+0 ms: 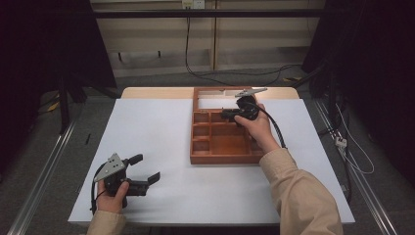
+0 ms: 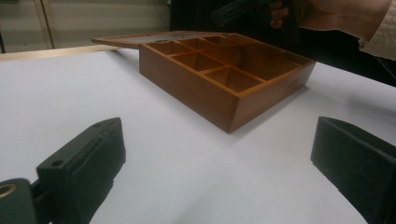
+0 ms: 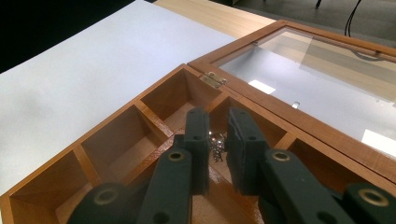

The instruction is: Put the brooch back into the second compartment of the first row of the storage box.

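No legible writing appears on the wooden compartment box [image 1: 222, 144], which sits on the white table cover [image 1: 161, 127] with its glass lid [image 3: 327, 74] folded back. The right gripper [image 3: 217, 147] hangs over a rear compartment, jaws pinched on a small silvery metal item [image 3: 216, 144]. The left gripper [image 1: 142, 171] rests near the front-left table edge, jaws spread wide and holding nothing.

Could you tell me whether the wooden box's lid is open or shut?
Open: the glass-paned lid lies folded back flat behind the wooden box, leaving its compartments uncovered.
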Demonstrator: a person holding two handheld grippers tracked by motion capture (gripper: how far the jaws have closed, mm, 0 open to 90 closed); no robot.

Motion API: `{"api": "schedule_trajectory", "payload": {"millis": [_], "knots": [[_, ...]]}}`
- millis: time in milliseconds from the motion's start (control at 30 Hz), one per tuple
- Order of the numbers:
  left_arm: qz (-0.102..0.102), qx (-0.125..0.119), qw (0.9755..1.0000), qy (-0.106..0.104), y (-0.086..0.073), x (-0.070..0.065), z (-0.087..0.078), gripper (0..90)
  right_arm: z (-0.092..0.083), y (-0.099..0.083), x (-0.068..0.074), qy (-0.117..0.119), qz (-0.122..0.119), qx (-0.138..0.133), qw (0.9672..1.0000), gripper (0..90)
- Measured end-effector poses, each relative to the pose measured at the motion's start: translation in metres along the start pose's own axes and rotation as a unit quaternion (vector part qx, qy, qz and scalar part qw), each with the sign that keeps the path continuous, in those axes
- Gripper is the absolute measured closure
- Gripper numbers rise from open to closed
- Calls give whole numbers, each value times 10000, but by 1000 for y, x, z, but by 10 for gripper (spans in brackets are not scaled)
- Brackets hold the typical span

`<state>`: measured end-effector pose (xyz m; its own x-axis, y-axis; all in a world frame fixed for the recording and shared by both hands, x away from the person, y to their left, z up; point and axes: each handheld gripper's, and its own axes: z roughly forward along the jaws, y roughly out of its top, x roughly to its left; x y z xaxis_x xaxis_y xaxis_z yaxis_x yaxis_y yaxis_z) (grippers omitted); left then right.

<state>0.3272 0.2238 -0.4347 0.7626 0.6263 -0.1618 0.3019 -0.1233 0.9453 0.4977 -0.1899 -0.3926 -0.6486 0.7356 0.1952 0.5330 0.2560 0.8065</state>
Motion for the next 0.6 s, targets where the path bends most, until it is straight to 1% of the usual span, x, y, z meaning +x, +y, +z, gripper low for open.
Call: {"api": "schedule_trajectory", "payload": {"millis": [67,167,333,433,600], "knots": [[-1,-1,10000,9,0,0,0,26,0,1,-1,-3,20,15,10000,794],[-5,0,10000,10,0,0,0,26,1,3,-1,-25,-12,40,10000,795],[0,3,10000,6,0,0,0,26,3,5,1,-23,1,-4,10000,794],[4,2,10000,5,0,0,0,26,5,6,1,-41,0,21,10000,794],[5,4,10000,9,0,0,0,26,6,8,1,-72,-42,36,10000,795]]}}
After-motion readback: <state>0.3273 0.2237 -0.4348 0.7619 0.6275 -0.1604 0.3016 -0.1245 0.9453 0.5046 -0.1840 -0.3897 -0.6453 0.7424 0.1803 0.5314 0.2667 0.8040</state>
